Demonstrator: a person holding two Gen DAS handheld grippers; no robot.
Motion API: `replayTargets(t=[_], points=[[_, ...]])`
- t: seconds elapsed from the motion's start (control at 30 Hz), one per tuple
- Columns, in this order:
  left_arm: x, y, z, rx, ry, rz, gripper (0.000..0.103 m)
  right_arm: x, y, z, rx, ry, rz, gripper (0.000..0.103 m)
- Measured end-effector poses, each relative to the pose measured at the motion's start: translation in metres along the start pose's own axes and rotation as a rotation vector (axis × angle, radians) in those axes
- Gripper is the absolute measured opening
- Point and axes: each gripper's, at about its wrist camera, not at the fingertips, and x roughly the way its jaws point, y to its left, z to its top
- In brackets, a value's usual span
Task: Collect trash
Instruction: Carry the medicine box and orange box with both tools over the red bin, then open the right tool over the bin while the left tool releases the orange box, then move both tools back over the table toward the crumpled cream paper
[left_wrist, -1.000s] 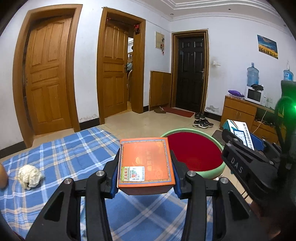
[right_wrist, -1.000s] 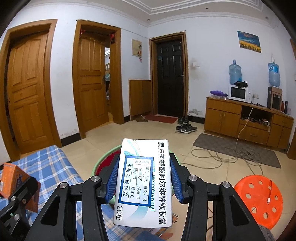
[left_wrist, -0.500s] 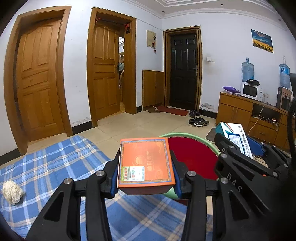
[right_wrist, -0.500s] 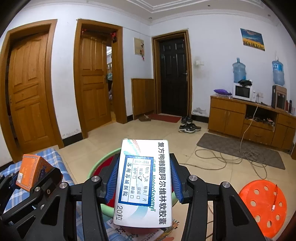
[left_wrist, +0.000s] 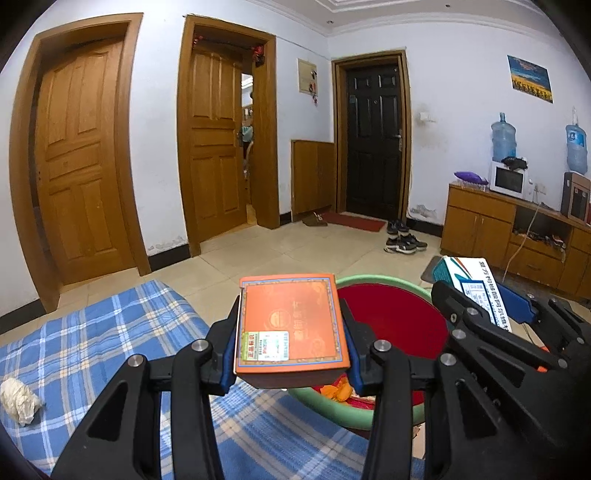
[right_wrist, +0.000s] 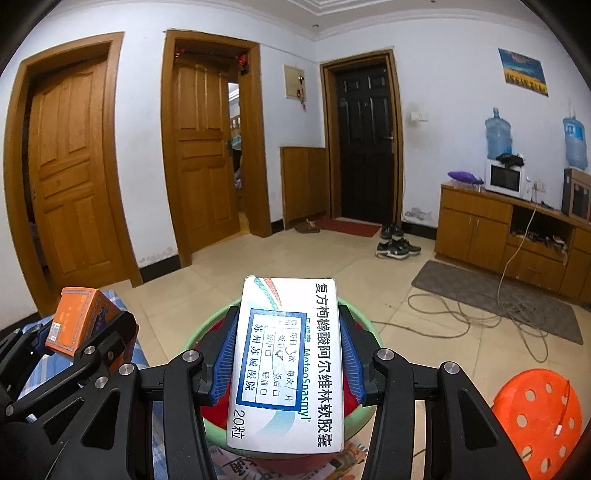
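Observation:
My left gripper (left_wrist: 290, 334) is shut on an orange box (left_wrist: 290, 321) and holds it at the near edge of a green basin with a red inside (left_wrist: 395, 321). My right gripper (right_wrist: 288, 363) is shut on a white medicine box (right_wrist: 288, 365) and holds it over the same basin (right_wrist: 207, 332). The right gripper also shows in the left wrist view (left_wrist: 491, 325), at the right beside the basin. The left gripper with the orange box (right_wrist: 77, 321) shows at the left of the right wrist view. A crumpled white paper ball (left_wrist: 18, 400) lies on the blue plaid cloth (left_wrist: 92, 343) at the far left.
An orange perforated stool (right_wrist: 535, 417) stands on the tile floor at the right. Loose cables (right_wrist: 472, 317) and a grey mat (right_wrist: 498, 299) lie before a wooden cabinet (right_wrist: 517, 232). Shoes (right_wrist: 395, 247) sit near the black door. Orange scraps (left_wrist: 336, 391) lie in the basin.
Both grippers have moved right and forward with their boxes, from over the plaid cloth towards the basin. The paper ball has slid to the far left of the left wrist view.

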Motion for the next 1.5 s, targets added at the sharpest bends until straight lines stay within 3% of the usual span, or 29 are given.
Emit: replayTargets(t=[0.67,0.87,1.07,1.5], points=[[0.038,-0.013,0.005,0.047,0.115,-0.031,0.048,0.038,-0.024,0.009,0.087,0.130,-0.001,0.052],[0.043,-0.009,0.006,0.018,0.147,-0.020,0.056,0.047,-0.030,0.012,0.113,0.171,0.028,0.053],[0.044,-0.003,0.005,-0.016,0.156,-0.018,0.067,0.054,-0.039,0.014,0.149,0.203,0.067,0.061],[0.043,-0.006,0.005,-0.002,0.154,-0.008,0.067,0.052,-0.040,0.010,0.165,0.210,0.062,0.062]])
